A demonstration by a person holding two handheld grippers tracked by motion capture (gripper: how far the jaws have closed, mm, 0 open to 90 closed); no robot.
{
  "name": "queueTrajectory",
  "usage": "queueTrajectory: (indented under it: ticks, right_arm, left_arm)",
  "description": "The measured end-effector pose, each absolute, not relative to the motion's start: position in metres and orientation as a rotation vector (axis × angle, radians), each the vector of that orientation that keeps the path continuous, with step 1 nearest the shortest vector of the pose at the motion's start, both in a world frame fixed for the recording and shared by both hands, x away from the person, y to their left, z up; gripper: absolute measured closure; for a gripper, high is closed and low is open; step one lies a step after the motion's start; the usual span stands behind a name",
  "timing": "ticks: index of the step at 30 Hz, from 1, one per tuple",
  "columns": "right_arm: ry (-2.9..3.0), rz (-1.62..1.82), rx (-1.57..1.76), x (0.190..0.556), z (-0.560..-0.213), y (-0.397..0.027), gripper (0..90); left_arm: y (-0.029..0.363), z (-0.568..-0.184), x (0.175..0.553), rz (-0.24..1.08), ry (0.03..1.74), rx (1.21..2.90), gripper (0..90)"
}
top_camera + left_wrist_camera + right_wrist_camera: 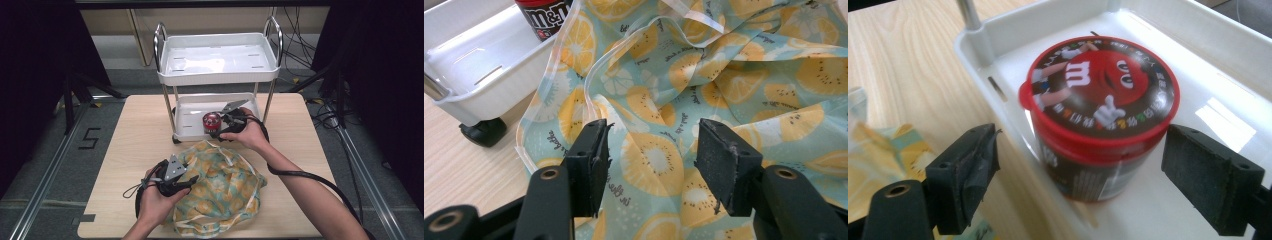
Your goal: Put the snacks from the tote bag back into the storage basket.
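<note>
On the bottom shelf of the little white cart (186,116) stands a candy tub (1100,117) with a red lid. It stands straight up, so its long way runs from the shelf to the lid, and the lid faces up with a red candy face drawn on it. The tub sits near the front edge of the shelf, close to the low white wall. The right gripper (223,121) is held by the person's right hand, just beside the tub. In the right gripper view its two black jaws stand wide apart, one on each side of the tub. Both pads are clear of the tub, with a gap on each side, so the tub is let go and stands by itself. The cart stands on the wooden table (135,145), at the far side. Nearer to the person lies a soft bag (225,185) with orange and lemon slices printed on it, all crumpled, just in front of the cart. The left gripper (186,181) rests at the left side of the bag. In the left gripper view its jaws are parted too, with the printed cloth lying under and between them, but I cannot tell if the pads touch the cloth.
</note>
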State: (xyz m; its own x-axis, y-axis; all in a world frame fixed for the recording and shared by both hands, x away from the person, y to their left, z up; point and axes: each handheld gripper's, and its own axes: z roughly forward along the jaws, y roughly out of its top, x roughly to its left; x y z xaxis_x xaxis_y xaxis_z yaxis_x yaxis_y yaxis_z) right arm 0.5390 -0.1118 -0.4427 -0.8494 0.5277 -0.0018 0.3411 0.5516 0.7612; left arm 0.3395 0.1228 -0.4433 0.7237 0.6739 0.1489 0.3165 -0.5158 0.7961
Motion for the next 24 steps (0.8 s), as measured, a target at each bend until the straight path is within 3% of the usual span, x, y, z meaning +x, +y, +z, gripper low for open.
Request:
queueTrajectory:
  ticks: [24]
  right_arm:
    - [2.524,1.177,0.708,0.501,-0.415,-0.136,18.9]
  left_arm:
    - [0.126,-0.442,0.337,0.582,0.780,2.083,43.7]
